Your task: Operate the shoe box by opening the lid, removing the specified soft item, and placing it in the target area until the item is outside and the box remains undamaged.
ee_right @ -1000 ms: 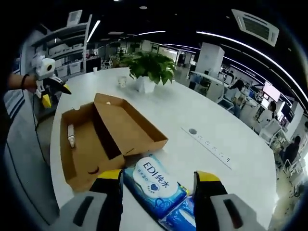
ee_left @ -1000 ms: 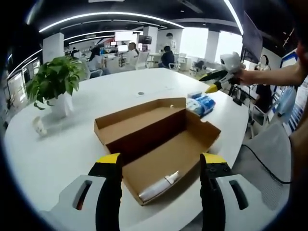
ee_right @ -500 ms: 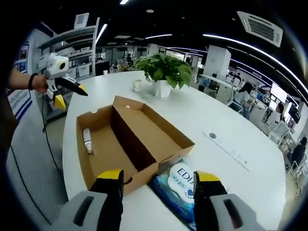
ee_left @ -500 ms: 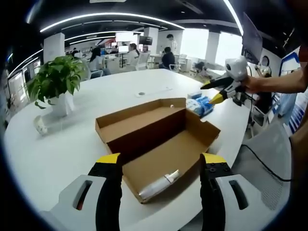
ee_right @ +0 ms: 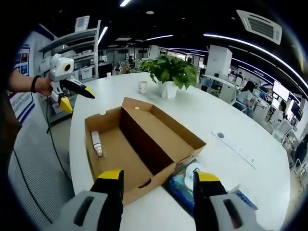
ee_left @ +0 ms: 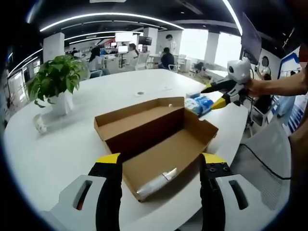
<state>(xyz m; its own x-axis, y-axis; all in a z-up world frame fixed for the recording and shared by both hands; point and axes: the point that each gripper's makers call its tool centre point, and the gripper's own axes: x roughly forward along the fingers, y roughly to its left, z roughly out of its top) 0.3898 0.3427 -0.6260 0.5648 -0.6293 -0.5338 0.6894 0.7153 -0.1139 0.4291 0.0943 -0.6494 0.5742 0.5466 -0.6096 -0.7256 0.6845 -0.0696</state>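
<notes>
An open brown cardboard shoe box [ee_left: 159, 137] lies on the white table [ee_left: 62, 149], lid folded back flat. Inside it rests a white rolled item [ee_left: 156, 180], near the box's end closest to my left gripper [ee_left: 160, 166], which stands open just short of the box. The right gripper view has the same box [ee_right: 139, 144] with the white roll [ee_right: 97, 143] at its left. My right gripper [ee_right: 159, 180] is open above the box's near edge, and blue wet-wipe packs [ee_right: 185, 185] lie between its jaws. The right gripper [ee_left: 219, 94] also appears at the right of the left gripper view.
A potted green plant [ee_left: 54, 82] in a white pot stands at the table's far left, a small white cup [ee_left: 39, 126] beside it. Blue wipe packs [ee_left: 199, 103] lie past the box. A grey chair [ee_left: 269, 154] stands right of the table. People sit at desks behind.
The right gripper has swung back from over the wipe packs toward the box's near edge, so the box fills more of its view. The left gripper has stayed in place.
</notes>
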